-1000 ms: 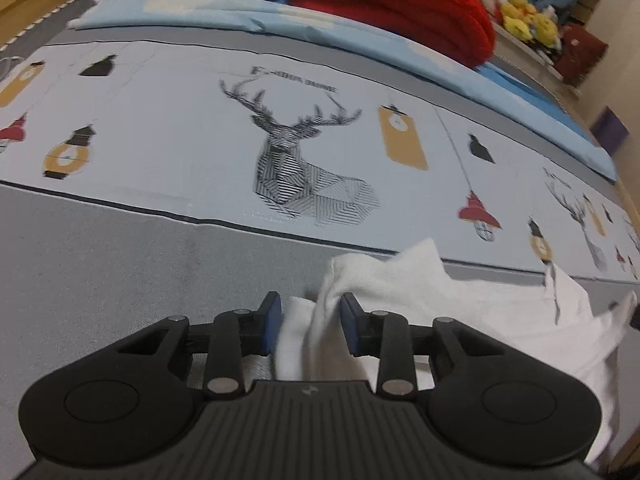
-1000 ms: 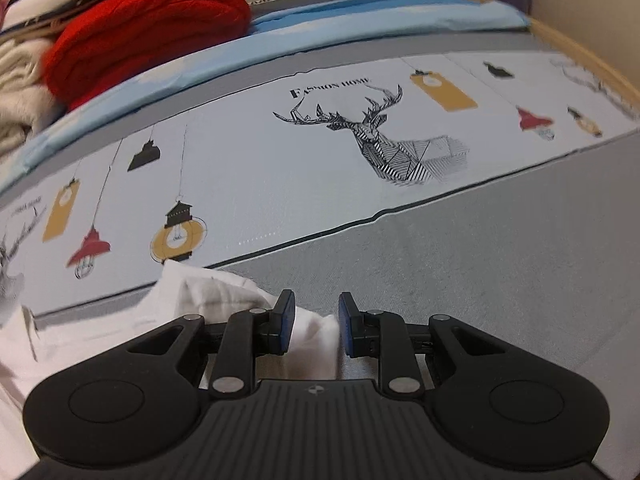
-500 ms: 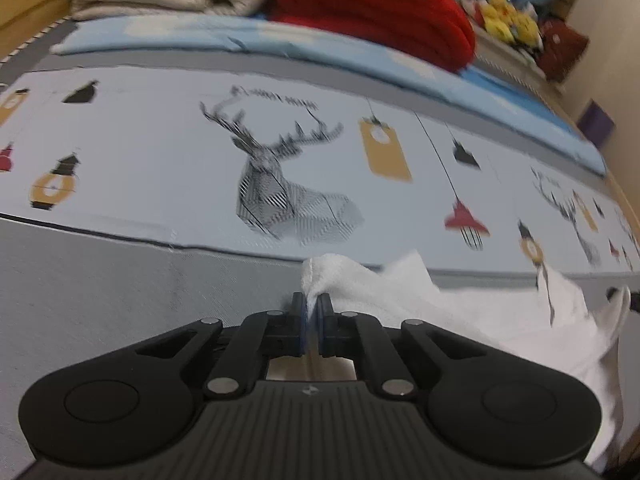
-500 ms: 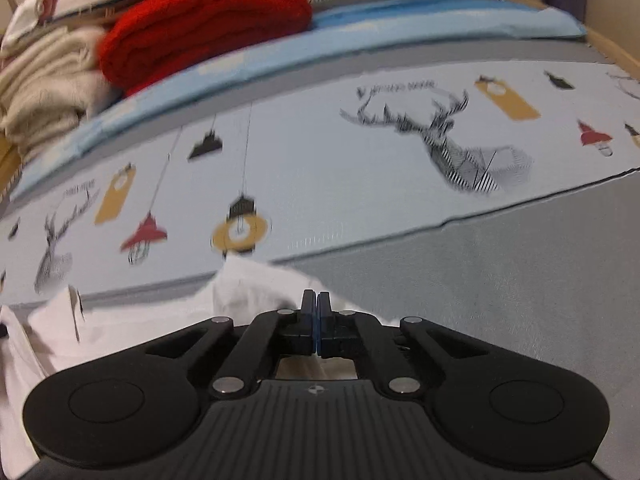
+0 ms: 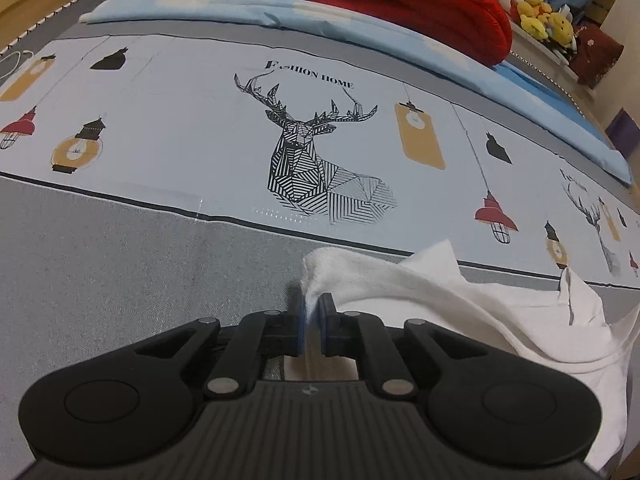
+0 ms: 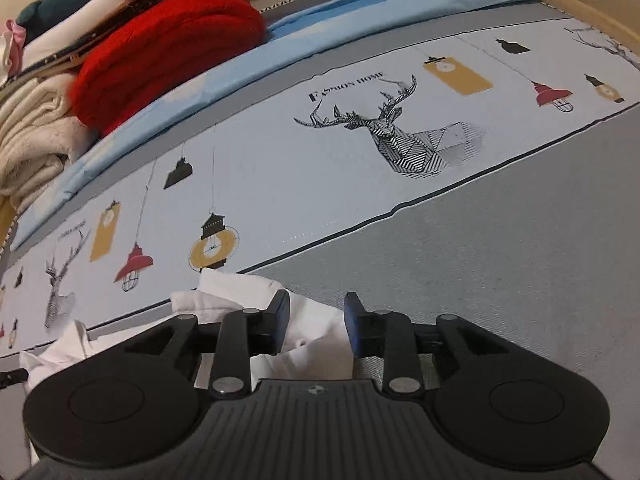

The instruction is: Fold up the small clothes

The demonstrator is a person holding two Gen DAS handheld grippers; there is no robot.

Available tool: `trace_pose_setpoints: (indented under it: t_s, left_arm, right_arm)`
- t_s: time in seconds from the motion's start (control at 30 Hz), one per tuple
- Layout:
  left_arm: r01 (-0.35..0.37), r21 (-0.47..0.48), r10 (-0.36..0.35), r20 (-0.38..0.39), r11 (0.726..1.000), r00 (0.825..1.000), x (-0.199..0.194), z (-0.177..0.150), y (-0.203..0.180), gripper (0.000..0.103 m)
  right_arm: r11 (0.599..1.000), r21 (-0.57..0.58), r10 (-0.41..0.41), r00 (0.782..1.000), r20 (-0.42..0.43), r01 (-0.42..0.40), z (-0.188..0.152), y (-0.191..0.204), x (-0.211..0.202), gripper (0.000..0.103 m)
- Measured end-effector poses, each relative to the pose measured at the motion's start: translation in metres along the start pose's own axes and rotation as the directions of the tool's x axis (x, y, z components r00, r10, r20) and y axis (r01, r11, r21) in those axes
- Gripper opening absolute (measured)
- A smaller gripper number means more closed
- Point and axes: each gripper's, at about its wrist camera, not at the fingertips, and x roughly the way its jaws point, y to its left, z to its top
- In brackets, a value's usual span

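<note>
Pinching a raised fold of the white garment [image 5: 460,292] in the left gripper [image 5: 310,322] to keep that corner lifted off the near grey bedsheet [image 5: 120,272], while spreading the right gripper [image 6: 316,320], just opening, empty over its crumpled far-right end.

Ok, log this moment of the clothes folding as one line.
stage: gripping garment | left gripper: shut on white garment edge | right gripper: just opened, garment below, not pinched | surface: printed bedsheet
</note>
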Motion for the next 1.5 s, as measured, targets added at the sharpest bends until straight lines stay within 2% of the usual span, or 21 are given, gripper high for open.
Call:
trace_pose_setpoints:
  t_s: [0.1,0.17,0.3,0.43,0.47,0.5,0.53,0.6,0.63,0.7,0.73,0.8,0.9,0.97,1.03,1.1,1.2,1.3,1.33,1.4,1.5]
  left_arm:
    - [0.007,0.000,-0.007,-0.002,1.000,1.000,-0.002,-0.001,-0.003,0.017]
    - [0.004,-0.007,-0.004,-0.005,1.000,1.000,-0.001,-0.001,-0.004,0.023]
    - [-0.004,-0.002,0.004,-0.019,1.000,1.000,0.003,-0.003,-0.007,0.024]
    - [-0.010,-0.003,0.010,-0.022,1.000,1.000,0.006,-0.004,-0.006,0.021]
    - [-0.010,-0.005,0.009,-0.016,1.000,1.000,0.006,-0.003,-0.006,0.007]
    - [-0.011,-0.003,0.011,-0.001,1.000,1.000,0.004,-0.001,-0.006,0.006]
    - [-0.018,-0.007,0.018,0.037,1.000,0.999,-0.001,0.001,-0.006,0.005]
    - [-0.010,-0.045,0.016,0.124,0.999,0.992,-0.013,0.007,-0.003,0.004]
    - [-0.007,-0.058,0.015,0.142,0.998,0.990,-0.015,0.009,-0.002,0.004]
    - [-0.038,-0.050,0.044,0.121,0.998,0.992,-0.009,0.008,-0.006,0.004]
    - [-0.050,-0.043,0.054,0.093,0.998,0.994,-0.004,0.007,-0.007,0.004]
    - [-0.071,-0.035,0.073,0.062,0.997,0.995,0.002,0.005,-0.007,0.004]
    - [-0.050,-0.068,0.057,0.107,0.996,0.993,-0.005,0.006,0.000,0.004]
    - [-0.046,-0.060,0.053,0.134,0.997,0.989,-0.008,0.007,0.000,0.004]
    - [-0.062,-0.031,0.065,0.098,0.998,0.993,-0.003,0.007,-0.002,0.006]
    - [-0.053,-0.032,0.054,0.031,0.998,0.998,0.002,0.005,-0.002,0.008]
    - [-0.025,-0.036,0.026,0.051,0.999,0.998,-0.014,0.001,0.001,0.009]
    - [0.039,-0.077,-0.039,0.008,0.996,0.999,-0.028,-0.011,0.010,0.013]
    - [0.060,-0.093,-0.064,-0.042,0.994,0.997,-0.031,-0.018,0.013,0.017]
    - [0.071,-0.094,-0.084,-0.135,0.993,0.987,-0.037,-0.033,0.015,0.017]
    - [0.097,-0.064,-0.109,-0.231,0.993,0.967,-0.050,-0.063,0.015,0.018]
  right_arm:
    - [0.999,-0.032,0.044,0.999,0.012,-0.044,0.002,0.002,-0.013,0.032]
    - [0.993,-0.098,0.064,0.998,-0.006,-0.064,-0.001,0.009,-0.013,0.032]
    - [0.970,-0.233,0.055,0.994,-0.089,-0.074,-0.014,0.033,0.005,0.035]
    - [0.955,-0.296,0.001,0.997,-0.071,-0.022,-0.017,0.050,0.017,0.035]
    - [0.958,-0.286,-0.003,0.998,-0.057,-0.013,-0.015,0.051,0.018,0.034]
    - [0.964,-0.266,-0.001,0.999,-0.040,-0.009,-0.013,0.051,0.017,0.017]
    - [0.972,-0.234,0.008,1.000,-0.021,-0.013,-0.009,0.050,0.017,0.005]
    - [0.996,-0.087,0.037,0.999,0.033,-0.034,0.000,0.039,0.013,0.004]
    - [0.999,0.001,0.040,0.997,0.060,-0.040,0.005,0.030,0.013,0.004]
    - [0.992,0.124,-0.013,0.997,0.081,0.003,0.007,0.018,0.015,0.004]
    - [0.990,0.136,-0.046,0.996,0.071,0.036,0.006,0.017,0.019,0.004]
    - [0.989,0.140,-0.059,0.997,0.049,0.052,0.004,0.022,0.028,0.004]
    - [0.993,0.079,-0.090,0.995,0.050,0.086,0.002,0.036,0.035,0.004]
    - [0.993,0.075,-0.101,0.990,0.096,0.094,0.000,0.041,0.029,0.004]
    - [0.993,0.087,-0.085,0.988,0.129,0.074,0.002,0.040,0.026,0.004]
    - [0.993,0.078,-0.091,0.992,0.088,0.085,0.000,0.040,0.031,0.005]
    - [0.988,0.042,-0.146,0.989,-0.007,0.146,-0.004,0.036,0.039,0.008]
    - [0.989,0.011,-0.149,0.989,-0.006,0.149,-0.010,0.036,0.025,0.011]
    - [0.991,0.004,-0.133,0.991,-0.014,0.134,-0.013,0.035,0.018,0.017]
    - [0.993,-0.017,-0.122,0.991,-0.051,0.121,-0.022,0.034,0.003,0.026]
    - [0.994,-0.045,-0.103,0.987,-0.124,0.098,-0.040,0.030,-0.016,0.027]
